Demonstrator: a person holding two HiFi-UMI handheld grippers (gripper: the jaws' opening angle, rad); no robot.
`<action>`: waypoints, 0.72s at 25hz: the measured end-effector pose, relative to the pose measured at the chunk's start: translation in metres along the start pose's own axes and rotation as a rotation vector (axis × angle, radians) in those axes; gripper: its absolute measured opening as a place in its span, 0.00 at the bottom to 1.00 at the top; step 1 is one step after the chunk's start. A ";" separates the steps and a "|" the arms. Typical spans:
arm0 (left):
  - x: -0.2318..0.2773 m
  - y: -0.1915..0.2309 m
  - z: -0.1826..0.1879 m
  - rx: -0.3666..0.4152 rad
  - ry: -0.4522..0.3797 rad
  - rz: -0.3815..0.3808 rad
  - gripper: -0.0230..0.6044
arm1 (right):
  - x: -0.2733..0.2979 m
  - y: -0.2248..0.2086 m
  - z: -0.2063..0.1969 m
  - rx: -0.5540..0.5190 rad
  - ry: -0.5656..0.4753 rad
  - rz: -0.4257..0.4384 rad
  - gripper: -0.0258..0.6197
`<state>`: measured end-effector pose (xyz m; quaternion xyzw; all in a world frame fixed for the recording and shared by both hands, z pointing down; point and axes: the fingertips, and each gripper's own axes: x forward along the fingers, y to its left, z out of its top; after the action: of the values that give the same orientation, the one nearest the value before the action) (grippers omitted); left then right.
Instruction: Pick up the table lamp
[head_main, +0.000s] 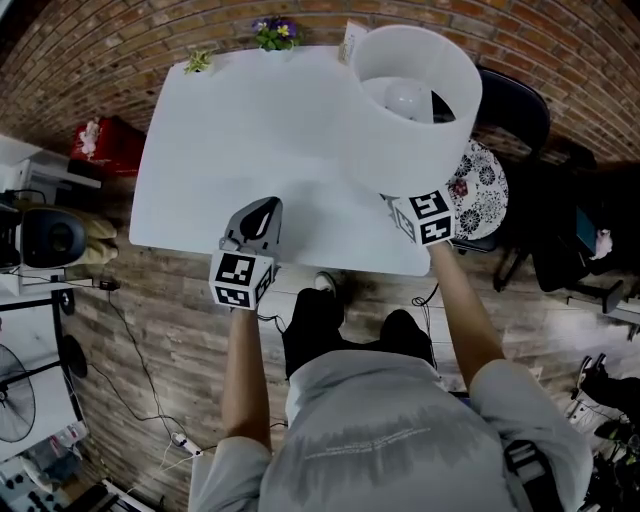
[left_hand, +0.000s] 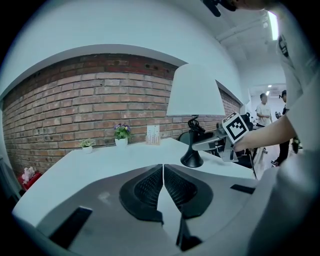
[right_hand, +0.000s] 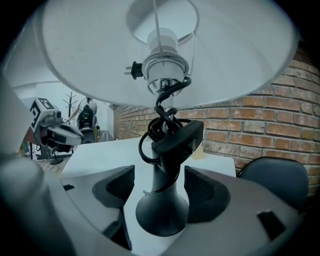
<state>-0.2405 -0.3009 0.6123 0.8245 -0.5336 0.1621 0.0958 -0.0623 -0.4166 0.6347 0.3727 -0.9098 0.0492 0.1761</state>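
The table lamp (head_main: 415, 110) stands upright on the white table (head_main: 250, 140), near its right near corner, its wide white shade above a black stem (right_hand: 162, 170) that has a coiled cord (right_hand: 162, 122) wrapped round it and a flared base resting on the tabletop. The right gripper (head_main: 422, 218) reaches in under the shade with its jaws apart, one on each side of the stem and not closed on it. The left gripper (head_main: 258, 222) hovers over the table's near edge, well apart from the lamp, jaws together with nothing between them; two small potted plants (head_main: 276, 32) sit at the far edge by the brick wall (head_main: 120, 50).
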 end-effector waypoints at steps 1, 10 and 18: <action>0.000 0.001 -0.001 0.000 0.003 -0.001 0.06 | 0.002 0.000 0.002 -0.005 -0.006 -0.001 0.52; 0.000 0.007 -0.004 -0.003 0.005 -0.002 0.06 | 0.019 -0.001 0.012 -0.016 -0.034 -0.015 0.49; 0.001 0.012 -0.007 -0.006 0.007 -0.004 0.06 | 0.029 -0.006 0.017 -0.012 -0.050 -0.024 0.46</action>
<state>-0.2524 -0.3046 0.6193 0.8246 -0.5322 0.1632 0.1003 -0.0817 -0.4436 0.6291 0.3835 -0.9097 0.0324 0.1562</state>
